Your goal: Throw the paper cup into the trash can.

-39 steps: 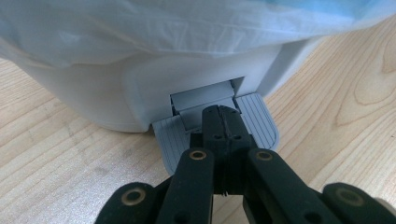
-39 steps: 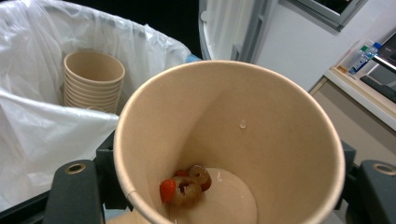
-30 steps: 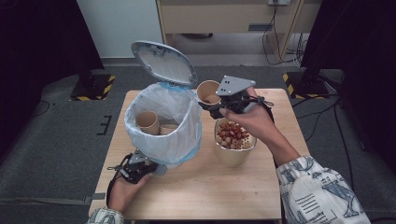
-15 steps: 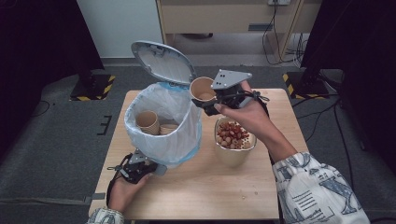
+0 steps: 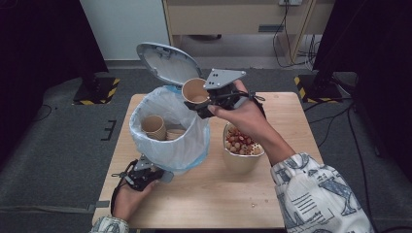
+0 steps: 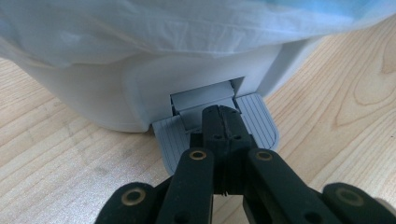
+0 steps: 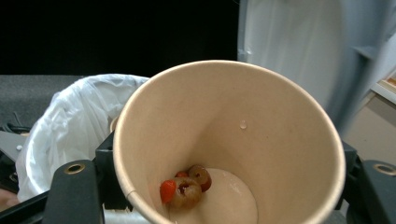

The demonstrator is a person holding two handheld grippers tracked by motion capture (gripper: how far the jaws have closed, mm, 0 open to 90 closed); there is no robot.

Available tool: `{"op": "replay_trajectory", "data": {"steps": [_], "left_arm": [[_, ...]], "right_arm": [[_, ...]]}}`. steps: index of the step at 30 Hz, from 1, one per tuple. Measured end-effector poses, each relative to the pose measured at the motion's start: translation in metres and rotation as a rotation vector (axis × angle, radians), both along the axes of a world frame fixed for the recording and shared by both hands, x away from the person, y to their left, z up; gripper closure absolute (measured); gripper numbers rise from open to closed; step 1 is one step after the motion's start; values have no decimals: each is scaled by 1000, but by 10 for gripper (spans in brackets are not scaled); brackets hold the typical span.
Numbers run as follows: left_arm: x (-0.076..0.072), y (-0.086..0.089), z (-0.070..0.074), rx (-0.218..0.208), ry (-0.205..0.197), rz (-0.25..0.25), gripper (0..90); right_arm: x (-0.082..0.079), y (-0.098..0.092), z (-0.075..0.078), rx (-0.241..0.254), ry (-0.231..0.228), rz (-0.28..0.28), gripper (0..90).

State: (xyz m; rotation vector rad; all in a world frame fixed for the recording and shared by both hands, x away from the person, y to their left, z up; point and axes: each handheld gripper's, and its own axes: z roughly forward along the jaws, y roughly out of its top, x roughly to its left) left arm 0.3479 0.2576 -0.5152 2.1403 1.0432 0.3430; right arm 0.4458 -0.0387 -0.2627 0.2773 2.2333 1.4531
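A white pedal bin [image 5: 170,145] lined with a white bag stands on the table with its grey lid [image 5: 165,63] raised. Two paper cups [image 5: 153,126] lie inside it. My left gripper [image 5: 142,175] is shut, and its tips [image 6: 222,119] press down on the bin's grey pedal [image 6: 259,126]. My right gripper [image 5: 199,102] is shut on a paper cup [image 5: 194,91], held tilted at the bin's right rim. A few reddish-brown fruit pieces [image 7: 187,186] sit at the bottom of that cup [image 7: 261,130]. The bag's opening [image 7: 70,116] lies just beyond the cup.
A paper bowl [image 5: 241,162] heaped with small red and tan fruits stands on the wooden table [image 5: 291,116], right of the bin and under my right forearm. One crumb [image 5: 252,205] lies near the front edge. Dark floor surrounds the table.
My right gripper has carried the cup left and slightly up, from above the bowl to the bin's right rim. The left gripper has stayed on the pedal and the lid stays up.
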Motion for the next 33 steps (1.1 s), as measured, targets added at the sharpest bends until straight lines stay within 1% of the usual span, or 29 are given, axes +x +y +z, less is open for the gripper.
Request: {"op": "replay_trajectory", "data": {"steps": [9, 14, 19, 28, 31, 32, 33], "left_arm": [[0, 0, 0, 0, 1, 0, 900], [0, 0, 0, 1, -2, -2, 900], [0, 0, 0, 1, -2, -2, 900], [0, 0, 0, 1, -1, -2, 900], [0, 0, 0, 1, -2, -2, 900], [0, 0, 0, 0, -1, -2, 900], [0, 0, 0, 0, -1, -2, 900]], "right_arm": [[4, 20, -5, 11, 18, 22, 268], [7, 32, -9, 5, 24, 33, 268], [9, 41, -12, 12, 41, 41, 268], [11, 50, -17, 11, 56, 50, 264], [14, 53, -20, 10, 62, 47, 240], [14, 54, -20, 16, 66, 41, 219], [15, 55, -21, 29, 85, 40, 182]]}}
